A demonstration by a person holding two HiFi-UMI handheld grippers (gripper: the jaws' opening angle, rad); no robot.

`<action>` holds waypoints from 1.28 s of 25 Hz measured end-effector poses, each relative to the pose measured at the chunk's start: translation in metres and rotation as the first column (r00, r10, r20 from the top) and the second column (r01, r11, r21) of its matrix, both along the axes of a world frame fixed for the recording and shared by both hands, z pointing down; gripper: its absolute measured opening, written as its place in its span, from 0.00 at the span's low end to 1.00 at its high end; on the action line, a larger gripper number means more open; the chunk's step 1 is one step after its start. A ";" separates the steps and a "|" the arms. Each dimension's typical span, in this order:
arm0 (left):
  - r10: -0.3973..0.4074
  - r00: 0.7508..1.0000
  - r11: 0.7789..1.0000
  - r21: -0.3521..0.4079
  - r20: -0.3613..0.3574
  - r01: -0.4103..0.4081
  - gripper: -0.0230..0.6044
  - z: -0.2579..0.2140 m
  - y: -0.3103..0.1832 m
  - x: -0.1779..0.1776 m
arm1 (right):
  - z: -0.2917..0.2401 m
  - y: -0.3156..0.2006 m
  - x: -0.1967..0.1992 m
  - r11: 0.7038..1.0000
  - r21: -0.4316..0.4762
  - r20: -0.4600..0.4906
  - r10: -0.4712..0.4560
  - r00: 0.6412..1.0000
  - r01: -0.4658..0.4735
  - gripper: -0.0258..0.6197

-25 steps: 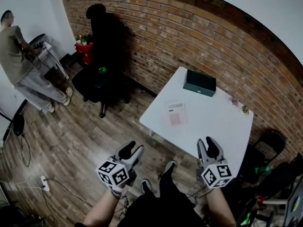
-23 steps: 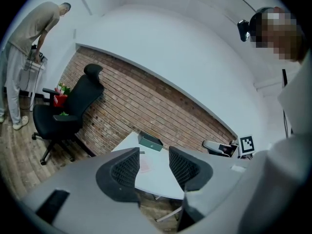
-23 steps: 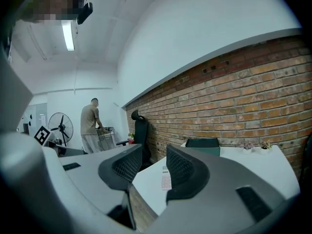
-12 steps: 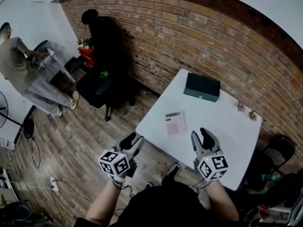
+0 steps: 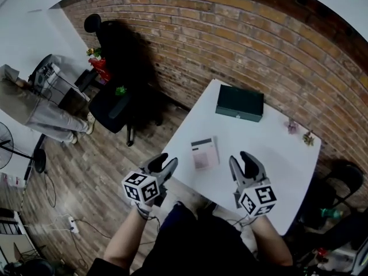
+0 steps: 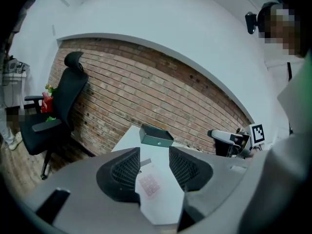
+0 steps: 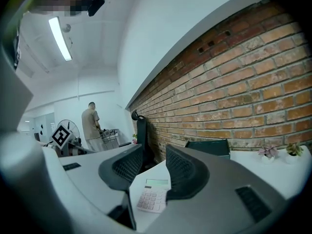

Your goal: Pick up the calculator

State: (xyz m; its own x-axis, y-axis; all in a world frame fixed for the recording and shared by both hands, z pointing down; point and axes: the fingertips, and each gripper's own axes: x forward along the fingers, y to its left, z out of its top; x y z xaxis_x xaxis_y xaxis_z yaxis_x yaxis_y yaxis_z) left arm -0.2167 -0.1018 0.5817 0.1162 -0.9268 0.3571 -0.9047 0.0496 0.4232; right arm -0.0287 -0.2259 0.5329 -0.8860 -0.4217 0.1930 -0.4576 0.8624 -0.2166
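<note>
A flat white calculator point(image 5: 204, 152) with pinkish keys lies near the front left edge of the white table point(image 5: 270, 154). It shows between the jaws in the left gripper view point(image 6: 148, 183) and in the right gripper view point(image 7: 153, 195). My left gripper point(image 5: 163, 167) hovers open just off the table's left edge, a short way left of the calculator. My right gripper point(image 5: 246, 167) is open over the table's front part, to the calculator's right. Neither one holds anything.
A dark green box point(image 5: 240, 103) sits at the table's far end by the brick wall. Two tiny plants point(image 5: 300, 131) stand at the right edge. A black office chair point(image 5: 118, 56) stands left of the table. A person point(image 5: 31, 105) works at far left.
The view has closed in on the table. Both grippers have come forward and now flank the calculator, the right one over the tabletop. Both jaws stayed open.
</note>
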 end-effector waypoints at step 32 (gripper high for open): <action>0.438 0.836 0.786 -0.309 -0.331 -0.535 0.32 0.207 -0.153 0.009 | 0.020 -0.069 -0.006 0.861 -0.120 -0.083 0.487 0.869 -0.494 0.23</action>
State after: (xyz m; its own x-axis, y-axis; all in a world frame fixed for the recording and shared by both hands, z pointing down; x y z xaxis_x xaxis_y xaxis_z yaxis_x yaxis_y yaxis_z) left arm -0.2077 -0.2551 0.7884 0.6375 -0.5224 0.5663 -0.7297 -0.1735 0.6614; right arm -0.0349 -0.2953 0.5527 -0.5591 -0.7668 0.3152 -0.8268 0.4879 -0.2798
